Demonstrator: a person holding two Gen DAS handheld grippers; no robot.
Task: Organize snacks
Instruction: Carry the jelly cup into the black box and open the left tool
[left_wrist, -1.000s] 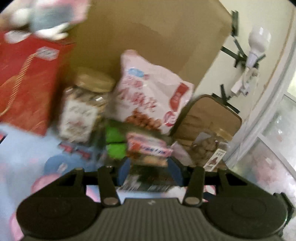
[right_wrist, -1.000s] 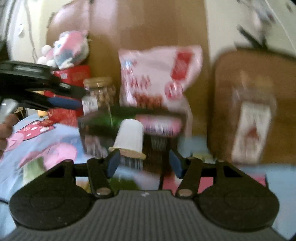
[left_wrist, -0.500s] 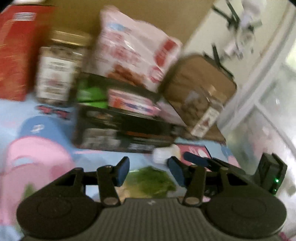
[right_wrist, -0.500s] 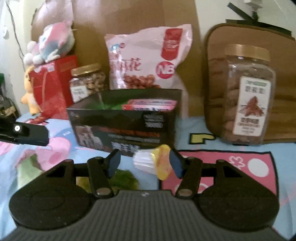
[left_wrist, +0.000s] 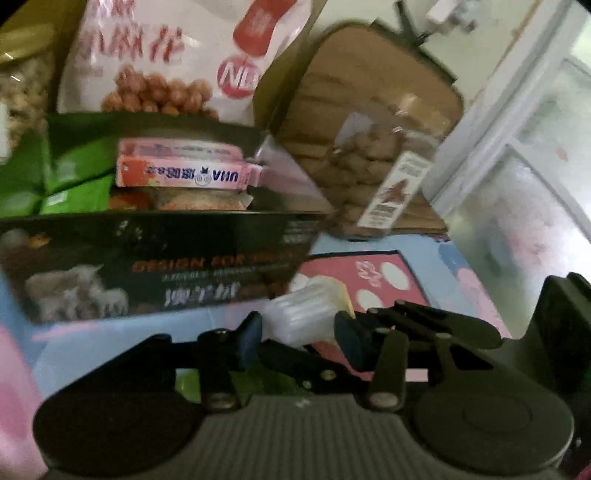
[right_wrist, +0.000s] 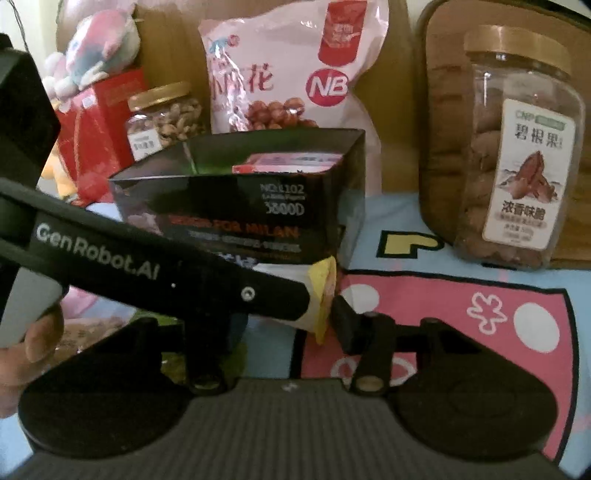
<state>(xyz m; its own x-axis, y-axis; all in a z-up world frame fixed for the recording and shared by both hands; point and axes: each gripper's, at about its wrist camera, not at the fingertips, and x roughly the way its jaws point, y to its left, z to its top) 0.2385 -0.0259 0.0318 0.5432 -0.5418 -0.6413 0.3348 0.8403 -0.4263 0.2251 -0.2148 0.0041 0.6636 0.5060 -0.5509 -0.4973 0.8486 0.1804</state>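
Left wrist view: showed the left gripper (left_wrist: 299, 339) with pads partly apart and jaws just closing, a cup (left_wrist: 306, 314) lying on its side between the tips. Could not tell through the blur whether either pad pressed on the cup. Placed the cup on the mat (left_wrist: 388, 280), just in front of the right-hand corner of the black box (left_wrist: 147, 266). Showed a pink packet (left_wrist: 181, 173) and green packets (left_wrist: 66, 177) inside the box, a bag (left_wrist: 166, 55) upright behind it and a tall jar (left_wrist: 369, 177) to its right. Right wrist view: showed the right gripper (right_wrist: 290, 325) with jaws also partly apart and just closing, the same cup between them, yellow lid toward the right pad and just beside it. Hid the other pad behind the left gripper's finger, which crossed from the left and overlapped the cup; could not tell whether the cup was pinched. Caught part of a hand (right_wrist: 33, 343) at the left edge. Showed a small jar (right_wrist: 162, 118), a red carton (right_wrist: 99, 122) and a plush toy (right_wrist: 99, 48) behind the box, at left.
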